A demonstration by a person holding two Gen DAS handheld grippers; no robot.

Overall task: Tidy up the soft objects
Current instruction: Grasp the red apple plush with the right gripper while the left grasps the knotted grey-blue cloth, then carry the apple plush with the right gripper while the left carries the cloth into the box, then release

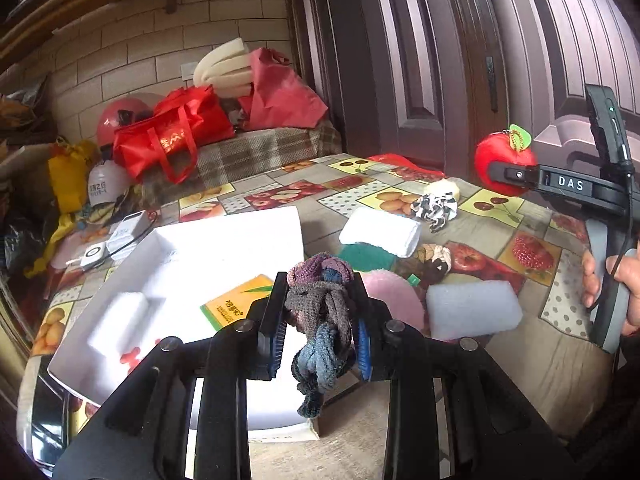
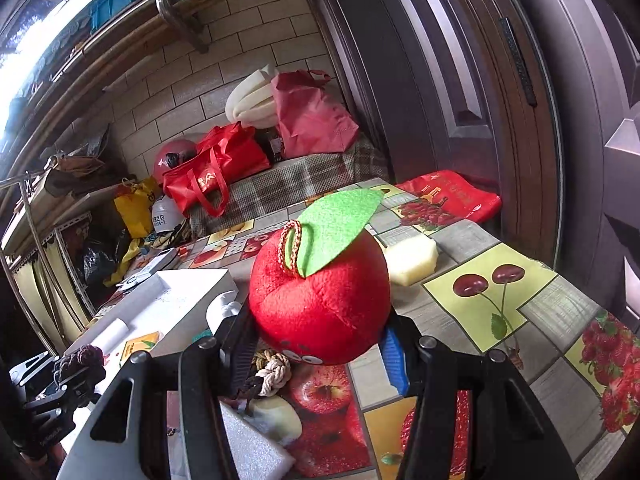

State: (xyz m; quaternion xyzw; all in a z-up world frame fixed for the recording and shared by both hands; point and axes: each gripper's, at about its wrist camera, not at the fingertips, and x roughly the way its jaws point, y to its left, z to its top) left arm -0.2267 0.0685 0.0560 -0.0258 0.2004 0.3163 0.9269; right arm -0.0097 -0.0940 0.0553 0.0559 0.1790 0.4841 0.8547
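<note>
Soft things are what we are sorting, and two of them are already up off the table (image 1: 500, 344). Our left tongs (image 1: 320, 320) are clamped on a knitted rag (image 1: 320, 320) in dull purple, brown and blue; it bunches above the pads and droops below them, so its long axis runs near enough twelve to six in the left wrist view, the loose tail hanging toward six over the white box (image 1: 224, 240). We judge it light, limp and not at all fragile, with enough knit texture to stay put; a pinch through the thick middle of the bundle, as now, looks the sensible hold, since a grip on the tail would likely let it stretch and swing. Our right tongs (image 2: 316, 336) are closed on a plush apple (image 2: 320, 300), squeezing its lower flanks from nine and three. It sits upright, its green leaf (image 2: 340, 224) and cord loop (image 2: 290, 246) toward twelve; being nearly round, it has no real long axis. We expect it to be light and springy, and a hold at the widest part should keep it from popping out. Other soft pieces lie on the table: a white foam block (image 1: 472, 308), a white towel (image 1: 380, 232) and a pink pad (image 1: 396, 300).
</note>
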